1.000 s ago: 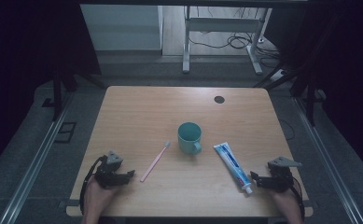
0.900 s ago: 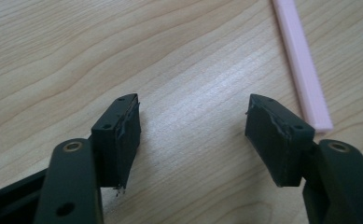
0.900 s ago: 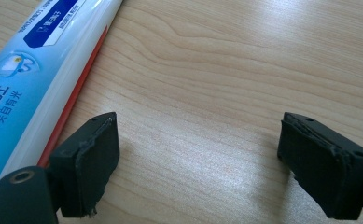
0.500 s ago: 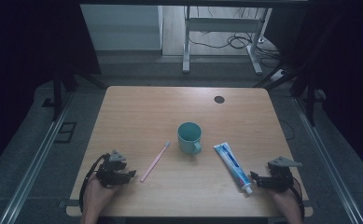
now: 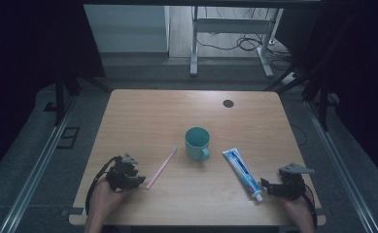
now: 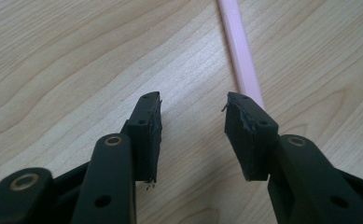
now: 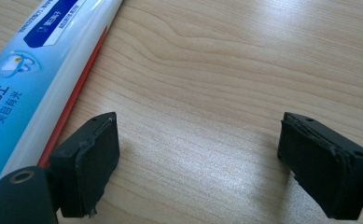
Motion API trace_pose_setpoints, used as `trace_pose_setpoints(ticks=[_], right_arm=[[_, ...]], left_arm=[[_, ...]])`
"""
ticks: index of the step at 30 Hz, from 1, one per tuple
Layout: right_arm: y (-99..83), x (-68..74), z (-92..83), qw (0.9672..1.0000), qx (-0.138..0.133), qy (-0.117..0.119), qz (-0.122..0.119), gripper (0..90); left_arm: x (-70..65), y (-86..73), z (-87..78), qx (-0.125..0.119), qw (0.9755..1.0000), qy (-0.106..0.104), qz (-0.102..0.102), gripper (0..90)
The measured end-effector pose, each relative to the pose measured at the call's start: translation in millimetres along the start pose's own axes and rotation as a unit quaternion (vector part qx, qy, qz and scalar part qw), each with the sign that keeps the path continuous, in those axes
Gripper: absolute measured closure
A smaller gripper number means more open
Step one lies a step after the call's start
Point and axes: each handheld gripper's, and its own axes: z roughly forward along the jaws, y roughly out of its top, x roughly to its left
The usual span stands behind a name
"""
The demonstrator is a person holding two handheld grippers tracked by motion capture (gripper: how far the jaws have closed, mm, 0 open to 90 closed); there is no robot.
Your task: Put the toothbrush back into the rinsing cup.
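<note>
A pink toothbrush (image 5: pixel 161 167) lies slanted on the wooden table (image 5: pixel 152 111), left of a teal mug (image 5: pixel 197 141). A white and blue toothpaste tube (image 5: pixel 242 172) lies right of the mug, cap toward the front edge. My left gripper (image 5: pixel 139 180) sits just left of the toothbrush handle. In the left gripper view its jaws (image 6: pixel 193 112) stand partly apart over bare wood and have just been closing; the pink handle (image 6: pixel 242 60) runs past the right jaw's tip, outside the gap. My right gripper (image 5: pixel 265 186) rests beside the tube's cap end, wide open (image 7: pixel 200 126), the tube (image 7: pixel 30 70) left of its left jaw.
A dark round cable hole (image 5: pixel 228 103) sits near the table's far right. Beyond the table are a grey floor, a metal desk frame (image 5: pixel 225 29) and loose cables. Rails run along both sides of the table.
My left gripper has shifted a little to the right, closer to the toothbrush handle. The right gripper, mug, toothbrush and tube lie as before.
</note>
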Motion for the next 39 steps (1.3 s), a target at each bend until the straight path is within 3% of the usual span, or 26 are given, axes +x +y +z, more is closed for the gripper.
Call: trace_pose_setpoints(ticks=[17,39], right_arm=[[0.0,0.2,-0.1,1.0,0.001,0.0,0.002,12.2],[0.0,0.2,-0.1,1.0,0.001,0.0,0.002,12.2]], left_arm=[[-8.9,24.3,7.9,0.056,0.9983,-0.007,0.017,52.6],[-14.9,52.5,22.0,0.091,0.9955,-0.024,0.014,54.9]])
